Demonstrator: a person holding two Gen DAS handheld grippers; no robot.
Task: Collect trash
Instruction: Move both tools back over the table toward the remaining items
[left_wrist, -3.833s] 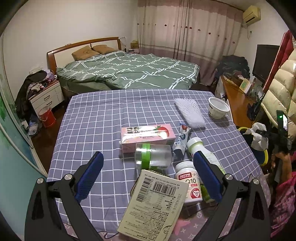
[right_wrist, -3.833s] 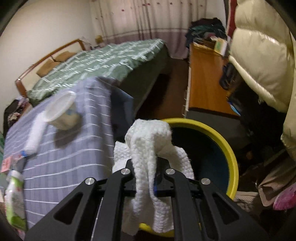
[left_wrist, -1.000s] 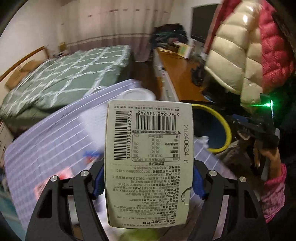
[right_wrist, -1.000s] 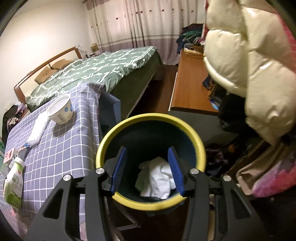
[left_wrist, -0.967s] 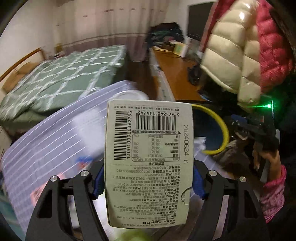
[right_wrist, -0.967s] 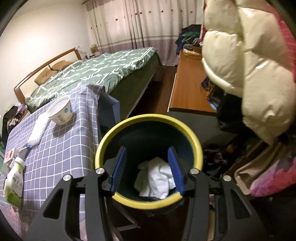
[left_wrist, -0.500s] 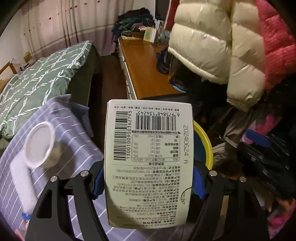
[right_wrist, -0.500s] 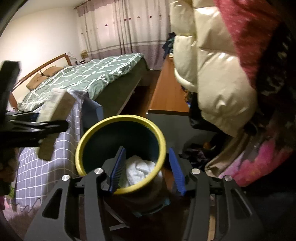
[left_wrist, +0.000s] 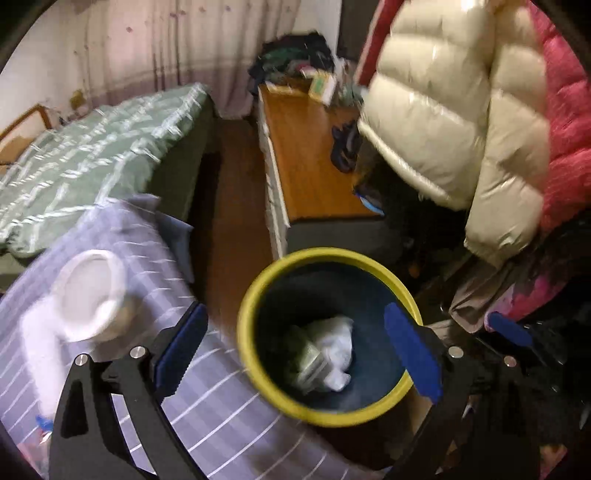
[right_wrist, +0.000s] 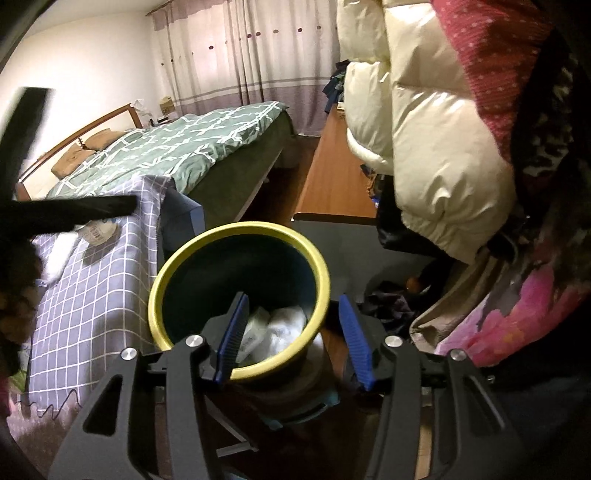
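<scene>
A yellow-rimmed dark bin (left_wrist: 280, 402) stands beside the table. In it lie a white cloth (left_wrist: 336, 347) and a printed carton (left_wrist: 308, 362). My left gripper (left_wrist: 293, 312) hangs over the bin's mouth with its jaws opening wide and nothing between the blue pads. In the right wrist view the bin (right_wrist: 236, 230) sits just ahead of my right gripper (right_wrist: 293, 300), which stands open and empty above the near rim. The carton (right_wrist: 255, 328) and the cloth (right_wrist: 286, 326) show inside. The left gripper's black finger (right_wrist: 74, 214) reaches in from the left.
The table with a purple checked cloth (left_wrist: 207, 398) borders the bin on the left and carries a white bowl (left_wrist: 88, 295) and a white brush-like strip (left_wrist: 37, 332). A wooden desk (left_wrist: 310, 166), a cream puffy jacket (left_wrist: 443, 122) and a green bed (right_wrist: 207, 147) surround the bin.
The left gripper swung from the table over the bin and opened. The carton left its jaws and now lies in the bin. The right gripper drew back a little and stays open.
</scene>
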